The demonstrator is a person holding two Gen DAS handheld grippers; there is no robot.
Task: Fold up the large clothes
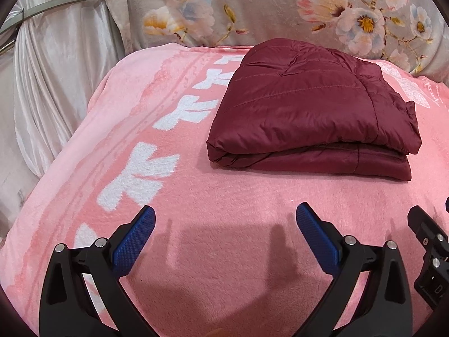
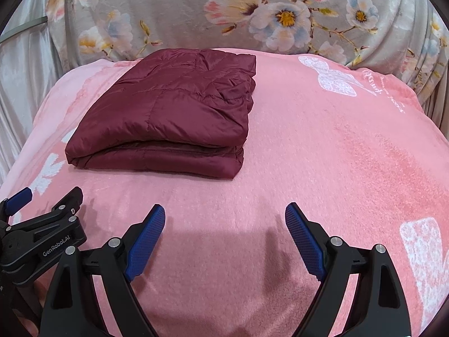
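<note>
A dark red quilted jacket (image 1: 308, 106) lies folded in a compact rectangle on the pink blanket (image 1: 224, 196); it also shows in the right wrist view (image 2: 168, 109). My left gripper (image 1: 226, 213) is open and empty, hovering above the blanket in front of the jacket. My right gripper (image 2: 224, 213) is open and empty too, in front of and to the right of the jacket. The left gripper's body (image 2: 42, 241) shows at the left edge of the right wrist view, and the right gripper's body (image 1: 432, 241) shows at the right edge of the left wrist view.
A grey floral blanket (image 1: 252, 8) covers the backrest behind the jacket. A pale satin curtain (image 1: 50, 78) hangs at the left. The pink blanket has white patterns (image 2: 334, 75) and drops off at its left and right edges.
</note>
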